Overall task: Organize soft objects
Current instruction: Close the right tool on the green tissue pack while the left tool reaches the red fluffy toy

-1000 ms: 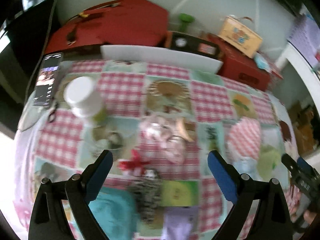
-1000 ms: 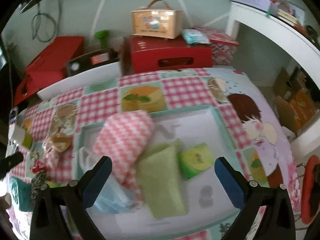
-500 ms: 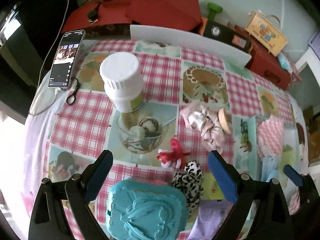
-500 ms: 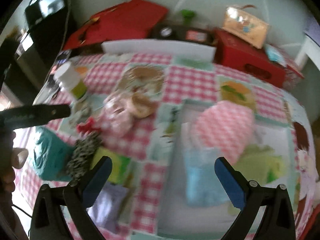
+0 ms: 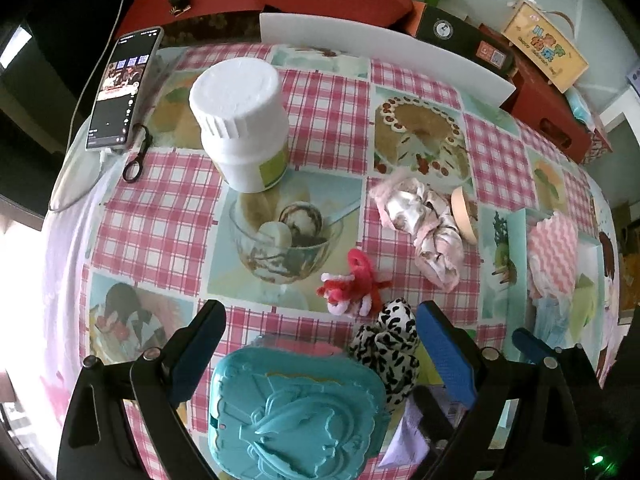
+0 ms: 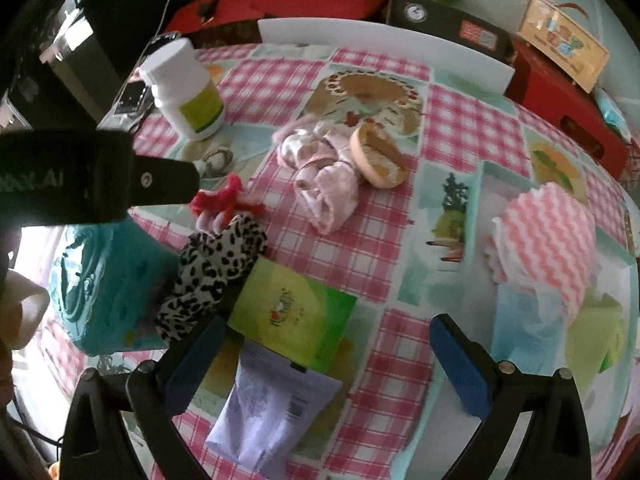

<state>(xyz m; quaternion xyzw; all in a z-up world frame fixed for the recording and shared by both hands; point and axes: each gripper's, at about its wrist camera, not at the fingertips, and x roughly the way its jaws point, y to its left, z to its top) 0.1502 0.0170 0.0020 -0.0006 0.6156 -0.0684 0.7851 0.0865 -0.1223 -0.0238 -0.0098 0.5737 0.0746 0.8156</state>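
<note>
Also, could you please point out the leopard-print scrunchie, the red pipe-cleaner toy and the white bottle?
leopard-print scrunchie (image 6: 216, 268), right wrist view, middle of the fabric.
red pipe-cleaner toy (image 5: 354, 280), left wrist view, red centre.
white bottle (image 5: 236, 96), left wrist view, top of cap.

A white bottle (image 5: 240, 120) stands beside a phone (image 5: 122, 88) on the checked tablecloth (image 5: 160, 216)

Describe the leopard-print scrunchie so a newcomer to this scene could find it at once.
Start from the teal embossed box at the table's near edge. The scrunchie lies against its right side, just below a red fuzzy toy. It is the only black-and-white spotted fabric item.
</note>
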